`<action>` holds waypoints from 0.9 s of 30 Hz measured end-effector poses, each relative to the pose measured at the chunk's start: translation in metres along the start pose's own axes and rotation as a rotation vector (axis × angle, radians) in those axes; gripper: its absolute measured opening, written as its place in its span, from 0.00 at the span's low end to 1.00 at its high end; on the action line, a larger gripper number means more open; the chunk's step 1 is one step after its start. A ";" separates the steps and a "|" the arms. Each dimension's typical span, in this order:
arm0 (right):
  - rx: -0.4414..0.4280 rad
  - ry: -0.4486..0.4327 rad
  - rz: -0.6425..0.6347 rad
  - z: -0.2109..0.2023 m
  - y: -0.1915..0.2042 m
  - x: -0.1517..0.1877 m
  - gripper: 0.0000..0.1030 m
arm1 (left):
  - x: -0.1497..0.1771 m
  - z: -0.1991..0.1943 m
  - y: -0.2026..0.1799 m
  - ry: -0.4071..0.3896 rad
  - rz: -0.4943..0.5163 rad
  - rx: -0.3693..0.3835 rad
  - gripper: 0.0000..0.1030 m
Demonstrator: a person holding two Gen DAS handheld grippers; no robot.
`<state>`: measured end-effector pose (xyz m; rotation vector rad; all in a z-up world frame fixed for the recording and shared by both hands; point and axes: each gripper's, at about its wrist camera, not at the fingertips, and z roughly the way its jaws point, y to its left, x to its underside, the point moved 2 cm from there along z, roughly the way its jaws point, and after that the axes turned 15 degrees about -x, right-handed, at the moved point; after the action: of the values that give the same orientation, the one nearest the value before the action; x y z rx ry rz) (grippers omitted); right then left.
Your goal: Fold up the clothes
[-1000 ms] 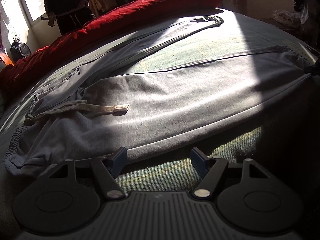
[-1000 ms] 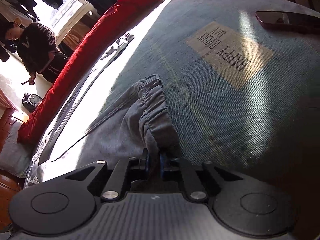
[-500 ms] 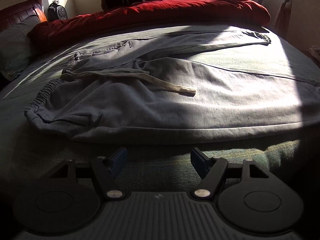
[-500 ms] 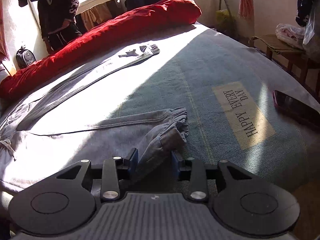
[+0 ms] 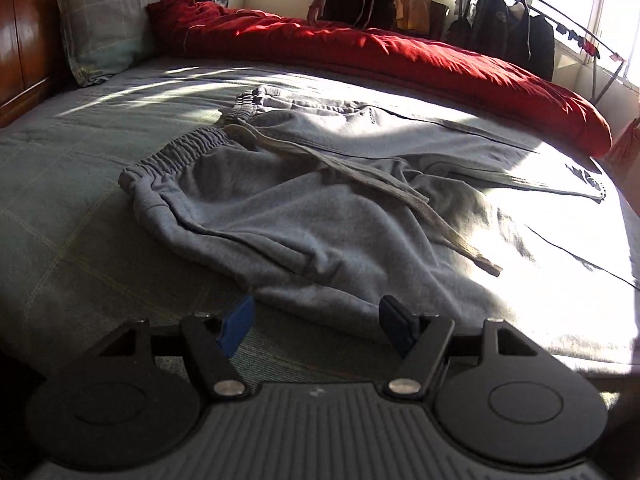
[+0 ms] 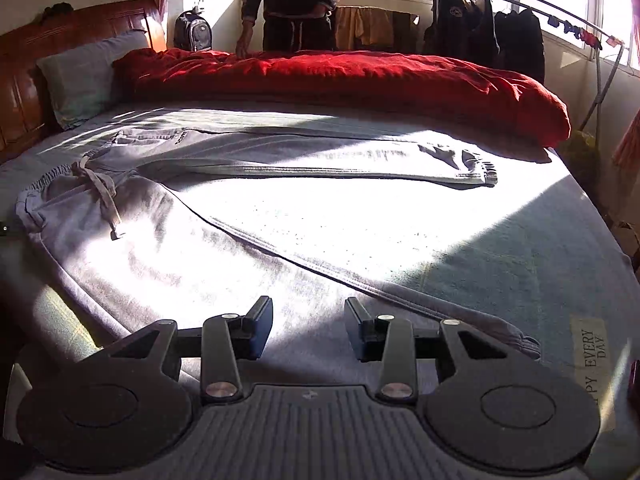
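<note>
Sweatpants [image 6: 224,216] lie spread flat on the bed [image 6: 540,248], legs splayed apart, waistband toward the pillow [image 5: 104,28], drawstring [image 5: 360,184] loose across the front. Left claw [image 5: 316,320] and right claw [image 6: 308,324] both hover open, holding nothing. A fold could trap the drawstring or bunch the wrinkled hip fabric.

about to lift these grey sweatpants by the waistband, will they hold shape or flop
The grey sweatpants will probably flop: the cloth already lies in soft wrinkles on the bed. The legs, spread apart, would likely trail and drag. The loose drawstring may dangle and swing.
</note>
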<state>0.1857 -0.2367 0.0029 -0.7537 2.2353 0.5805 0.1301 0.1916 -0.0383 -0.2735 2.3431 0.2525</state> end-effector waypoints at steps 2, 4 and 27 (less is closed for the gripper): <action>-0.075 0.046 -0.096 0.023 0.027 -0.011 0.42 | 0.007 -0.006 -0.019 -0.041 0.097 0.032 0.69; -0.148 0.089 -0.192 0.047 0.057 -0.020 0.42 | 0.015 -0.014 -0.039 -0.092 0.204 0.056 0.69; -0.167 0.260 -0.622 0.125 0.155 0.008 0.04 | 0.063 -0.028 -0.137 -0.477 0.867 0.042 0.75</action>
<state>0.1381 -0.0531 -0.0562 -1.6055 2.0247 0.3726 0.1046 0.0454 -0.0776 0.7667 1.8520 0.6019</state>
